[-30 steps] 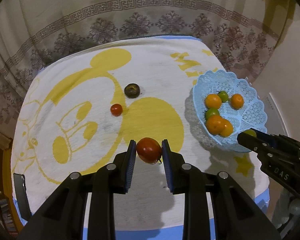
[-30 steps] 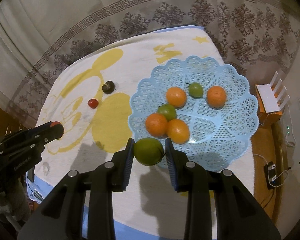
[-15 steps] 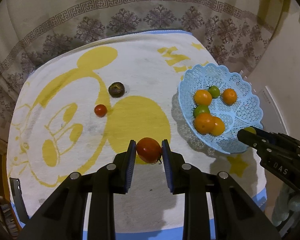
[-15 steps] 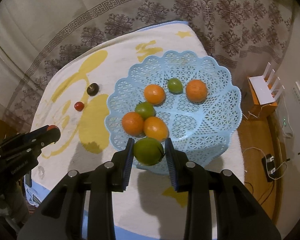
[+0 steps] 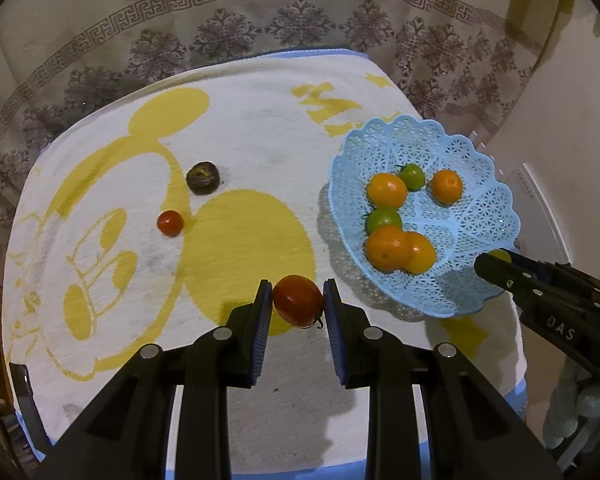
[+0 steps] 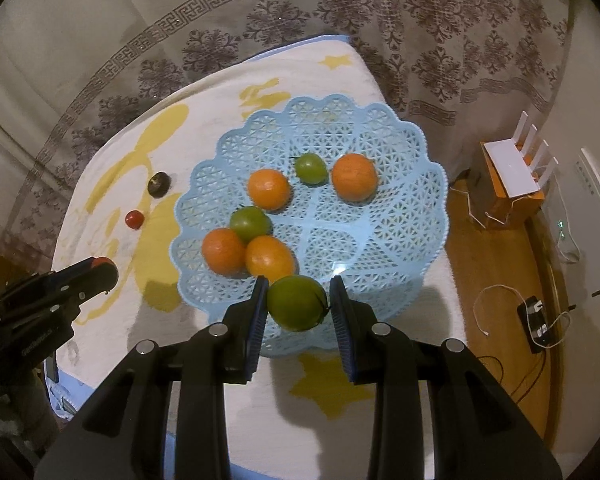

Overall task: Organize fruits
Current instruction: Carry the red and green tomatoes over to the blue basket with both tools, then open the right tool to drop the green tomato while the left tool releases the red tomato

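Note:
My left gripper (image 5: 296,300) is shut on a red tomato (image 5: 298,299), held above the yellow patch of the towel, left of the blue lattice basket (image 5: 472,216). My right gripper (image 6: 298,304) is shut on a green tomato (image 6: 296,302) over the near rim of the basket (image 6: 404,200). Inside the basket lie several oranges and two green tomatoes. On the towel sit a small red tomato (image 5: 170,223) and a dark brown fruit (image 5: 203,177). Each gripper shows at the edge of the other's view.
The table wears a white towel (image 5: 260,128) with a yellow cartoon print and a patterned cloth below. A white router (image 6: 516,168) on an orange box and cables lie on the wooden floor at the right. A wall stands close on the right.
Both grippers have shifted to the right with their fruits. The basket now sits closer to centre in both views, and the green tomato has come from the towel to over the basket rim.

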Motion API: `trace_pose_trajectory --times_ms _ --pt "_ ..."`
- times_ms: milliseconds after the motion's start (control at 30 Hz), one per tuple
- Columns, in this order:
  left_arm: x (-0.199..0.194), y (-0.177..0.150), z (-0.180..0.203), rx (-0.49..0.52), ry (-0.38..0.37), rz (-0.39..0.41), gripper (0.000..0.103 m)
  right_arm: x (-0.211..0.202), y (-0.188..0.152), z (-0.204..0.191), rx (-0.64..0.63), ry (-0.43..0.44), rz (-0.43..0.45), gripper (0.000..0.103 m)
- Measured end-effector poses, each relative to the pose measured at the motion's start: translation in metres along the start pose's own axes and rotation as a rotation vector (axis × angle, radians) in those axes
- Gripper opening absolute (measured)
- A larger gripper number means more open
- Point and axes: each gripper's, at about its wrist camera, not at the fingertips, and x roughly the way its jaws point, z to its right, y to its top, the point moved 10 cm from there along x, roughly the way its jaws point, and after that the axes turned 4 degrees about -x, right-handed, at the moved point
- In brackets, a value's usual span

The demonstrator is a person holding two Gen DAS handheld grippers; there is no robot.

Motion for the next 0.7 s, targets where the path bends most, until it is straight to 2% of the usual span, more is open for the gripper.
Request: trace_pose_trajectory --times_ms 233,300,500,700 --pt "0.005 0.003 0.009 0.019 -0.011 -0.007 0.027 0.003 0.007 0.013 0.035 -0.029 0.009 0.035" --pt "0.006 0.004 0.01 0.021 -0.018 -0.007 0.027 0.004 0.007 0.018 0.055 -0.035 0.008 0.044" --pt "0.008 0.005 0.021 0.005 -0.084 -0.021 0.027 0.0 0.007 0.027 0.078 -0.048 0.02 0.045" --pt "0.008 0.008 0.041 0.031 -0.129 -0.014 0.027 -0.004 0.002 0.032 0.086 -0.054 0.024 0.045"
